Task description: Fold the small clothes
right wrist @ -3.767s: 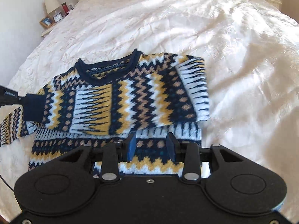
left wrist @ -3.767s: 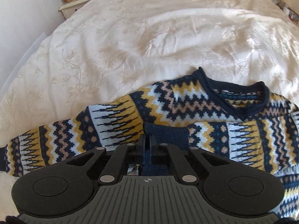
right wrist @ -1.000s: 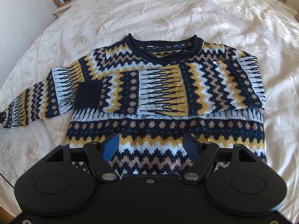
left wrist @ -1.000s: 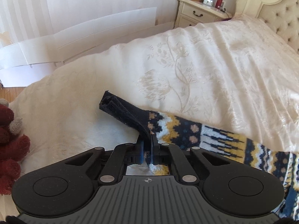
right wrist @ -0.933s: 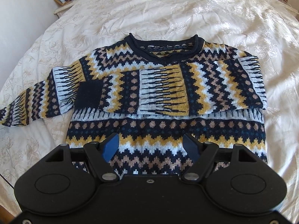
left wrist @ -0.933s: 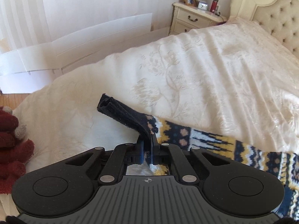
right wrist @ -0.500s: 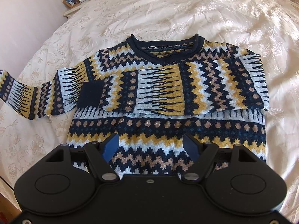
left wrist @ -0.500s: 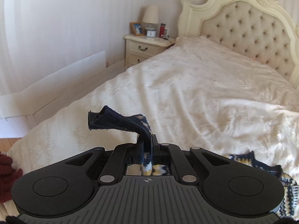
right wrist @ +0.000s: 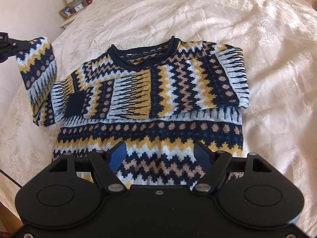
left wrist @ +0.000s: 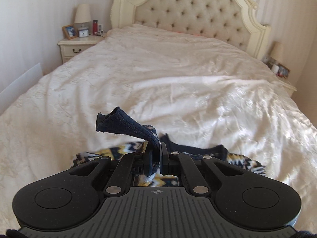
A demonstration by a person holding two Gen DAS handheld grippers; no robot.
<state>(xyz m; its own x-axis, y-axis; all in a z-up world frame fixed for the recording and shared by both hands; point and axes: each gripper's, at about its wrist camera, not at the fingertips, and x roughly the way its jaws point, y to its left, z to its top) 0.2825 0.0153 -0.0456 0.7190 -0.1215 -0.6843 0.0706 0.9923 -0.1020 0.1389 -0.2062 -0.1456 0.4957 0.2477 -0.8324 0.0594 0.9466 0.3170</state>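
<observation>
A navy, yellow and white zigzag sweater (right wrist: 158, 103) lies flat on the cream bedspread (right wrist: 267, 39), one sleeve folded across its chest with its navy cuff (right wrist: 75, 104) at the left. My left gripper (left wrist: 157, 148) is shut on the other sleeve's navy cuff (left wrist: 120, 124), held up in the air. In the right wrist view that raised sleeve (right wrist: 38, 75) hangs at the far left from the left gripper (right wrist: 9, 44). My right gripper (right wrist: 161, 152) is open above the sweater's hem, holding nothing.
A tufted headboard (left wrist: 190, 15) closes the far end of the bed. A nightstand (left wrist: 79, 46) with a lamp, photo frame and clock stands at the left, another nightstand (left wrist: 281, 77) at the right. Wide bedspread lies around the sweater.
My left gripper has lifted the sleeve cuff off the bed and swung it round towards the sweater's body. The right gripper has stayed open over the hem.
</observation>
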